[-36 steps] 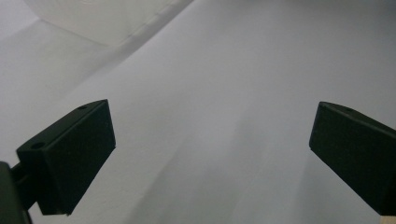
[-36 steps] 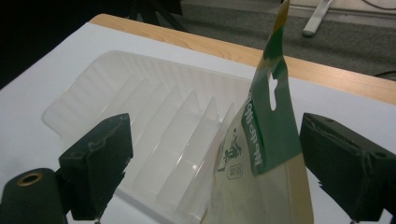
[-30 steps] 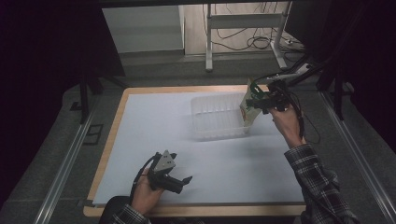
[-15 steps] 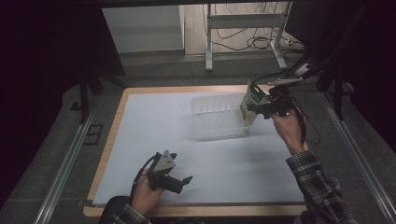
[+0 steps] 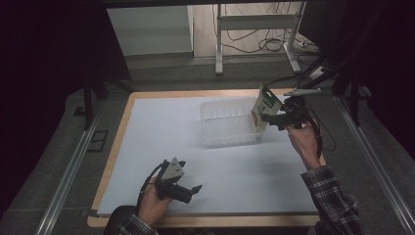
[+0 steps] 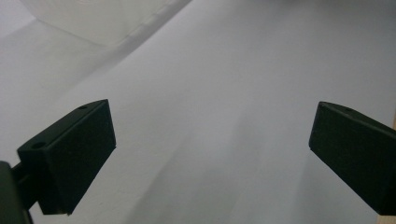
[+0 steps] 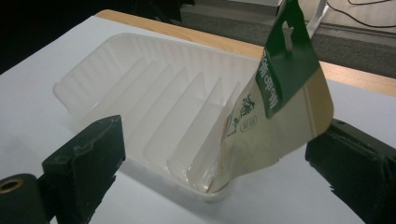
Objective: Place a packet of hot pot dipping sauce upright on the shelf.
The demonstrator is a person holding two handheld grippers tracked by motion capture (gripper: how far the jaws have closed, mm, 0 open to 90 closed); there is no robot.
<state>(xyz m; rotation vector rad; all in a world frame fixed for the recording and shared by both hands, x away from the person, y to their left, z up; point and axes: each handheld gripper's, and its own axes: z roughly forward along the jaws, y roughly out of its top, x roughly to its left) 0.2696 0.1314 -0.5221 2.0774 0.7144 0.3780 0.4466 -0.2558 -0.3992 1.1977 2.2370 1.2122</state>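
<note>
1. We count one clear tray with ribbed dividers, one pouch with a green top, and two grippers.
2. The pouch stands tilted in the tray's end slot nearest the right gripper, its lower end down inside the tray and its green top leaning out above the rim.
3. In the right gripper view the fingers are wide apart. The pouch sits between them, close to the right-hand finger; we cannot tell if it touches that finger. Neither finger presses on it.
4. The left gripper rests low at the near edge of the worktop, well apart from the tray. Its fingers are spread wide, with bare white surface between them, and they hold nothing.
5. The worktop is a wooden board covered by a white sheet, and the tray sits towards its far right part.
6. Beyond the worktop we see a grey floor, the legs of a metal frame and loose cables. The room is dark at both sides.
7. A plaid sleeve covers the person's right forearm.
</note>
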